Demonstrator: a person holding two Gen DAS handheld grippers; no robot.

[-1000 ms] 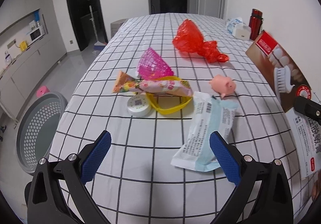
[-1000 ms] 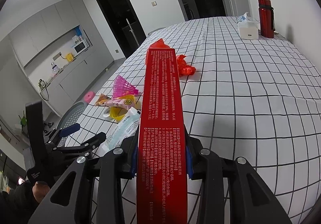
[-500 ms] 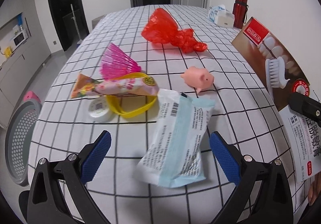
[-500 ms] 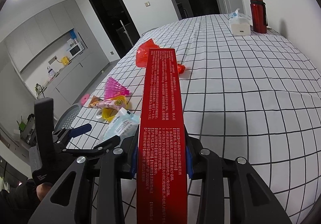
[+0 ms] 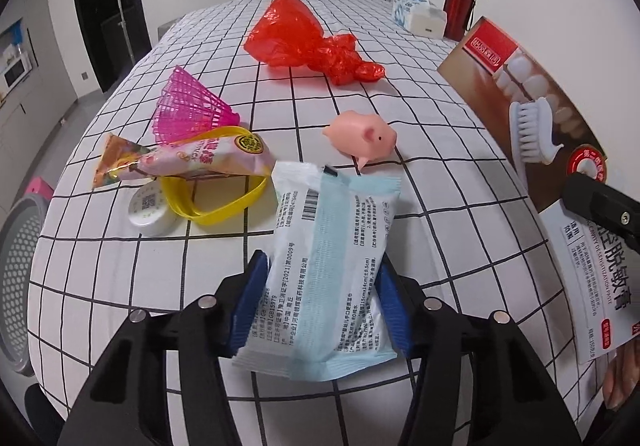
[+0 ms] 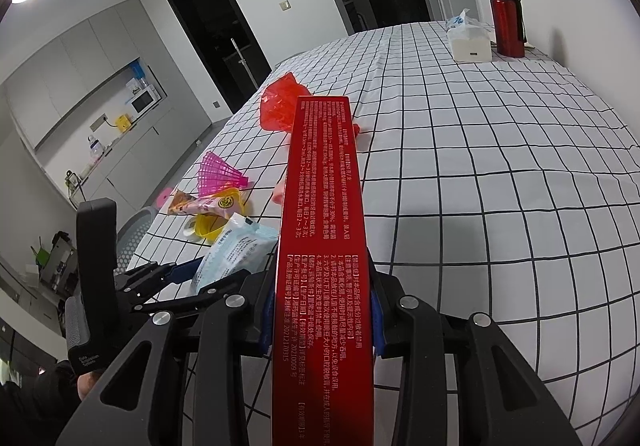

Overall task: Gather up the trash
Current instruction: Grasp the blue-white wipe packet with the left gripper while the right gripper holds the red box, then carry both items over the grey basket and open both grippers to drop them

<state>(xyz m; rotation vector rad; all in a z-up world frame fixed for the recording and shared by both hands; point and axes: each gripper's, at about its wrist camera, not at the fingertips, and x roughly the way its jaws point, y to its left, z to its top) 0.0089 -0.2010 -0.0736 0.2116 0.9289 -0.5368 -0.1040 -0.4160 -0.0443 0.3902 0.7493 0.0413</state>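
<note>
A blue-and-white sealed packet [image 5: 332, 246] stands between the blue pads of my left gripper [image 5: 322, 264]. The jaws are closing and the pads press on its two long edges, its far end tilted up off the checked tablecloth [image 5: 420, 174]. My right gripper [image 6: 320, 286] is shut on a long red toothpaste box [image 6: 324, 206], held out over the table; the box [image 5: 532, 114] also shows at the right of the left wrist view. Beyond the packet lie a pink snack wrapper [image 5: 192, 160], a yellow band [image 5: 216, 206], a white lid [image 5: 150, 208], a pink shuttlecock [image 5: 192, 110] and a red plastic bag [image 5: 304, 42].
A pink toy pig [image 5: 364, 138] stands just past the packet. A red flask [image 5: 460, 12] and a tissue box [image 5: 420, 16] sit at the table's far right corner. A grey perforated basket [image 5: 16, 266] stands on the floor beside the table's left edge.
My left gripper has moved forward and down to the blue-and-white packet, and its jaws have come in from wide open onto the packet's sides. The right gripper has kept still with the box.
</note>
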